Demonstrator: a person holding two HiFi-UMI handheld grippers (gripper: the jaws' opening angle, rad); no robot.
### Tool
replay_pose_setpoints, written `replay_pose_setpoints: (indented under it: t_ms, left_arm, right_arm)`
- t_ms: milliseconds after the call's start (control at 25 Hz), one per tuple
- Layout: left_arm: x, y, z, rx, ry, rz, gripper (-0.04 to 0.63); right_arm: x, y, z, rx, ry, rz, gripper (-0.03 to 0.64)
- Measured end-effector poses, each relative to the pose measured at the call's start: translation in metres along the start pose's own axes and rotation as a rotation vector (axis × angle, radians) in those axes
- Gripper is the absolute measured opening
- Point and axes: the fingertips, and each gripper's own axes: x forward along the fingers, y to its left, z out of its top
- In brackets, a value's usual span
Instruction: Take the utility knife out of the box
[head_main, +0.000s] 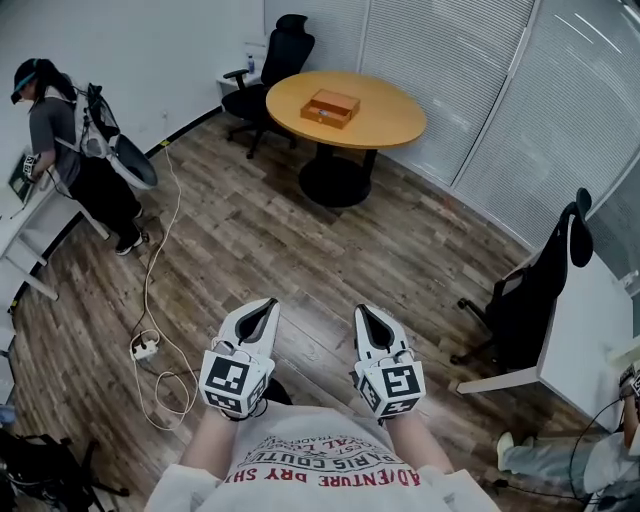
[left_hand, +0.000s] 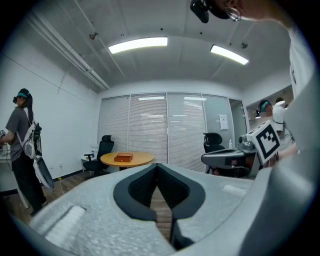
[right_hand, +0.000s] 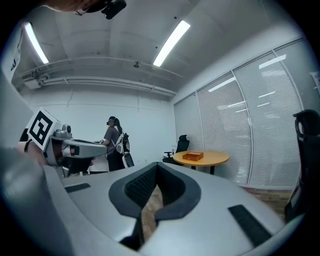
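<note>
Round table (head_main: 392, 122) with closed wooden box (head_main: 331, 107); left gripper (head_main: 265, 306), right gripper (head_main: 364, 312) both clamped together, empty.

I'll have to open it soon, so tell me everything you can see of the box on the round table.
The box is a flat, rectangular, orange-brown case, wooden by its look. It appears closed, so its contents are hidden. It lies flat near the middle of the round table, its sides askew to the head view, with nothing else touching it.
</note>
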Motion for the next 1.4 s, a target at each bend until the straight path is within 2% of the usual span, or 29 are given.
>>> replay_pose_setpoints:
  t_ms: [280, 560, 880, 1400]
  left_arm:
    - [0.021, 0.038, -0.012, -0.010, 0.023, -0.016, -0.005]
    - [0.077, 0.098, -0.010, -0.021, 0.010, -0.075, -0.005]
    - [0.135, 0.190, 0.002, -0.054, 0.002, -0.107, -0.005]
    - [0.197, 0.337, -0.005, -0.093, 0.005, -0.146, -0.005]
  right_arm:
    - [0.042, 0.001, -0.011, 0.022, 0.028, -0.023, 0.007]
    - [0.111, -0.013, -0.017, 0.013, 0.070, -0.094, 0.006]
    - [0.205, -0.021, -0.004, 0.006, 0.120, -0.152, 0.008]
    - [0.360, 0.020, 0.001, -0.047, 0.188, -0.154, 0.008]
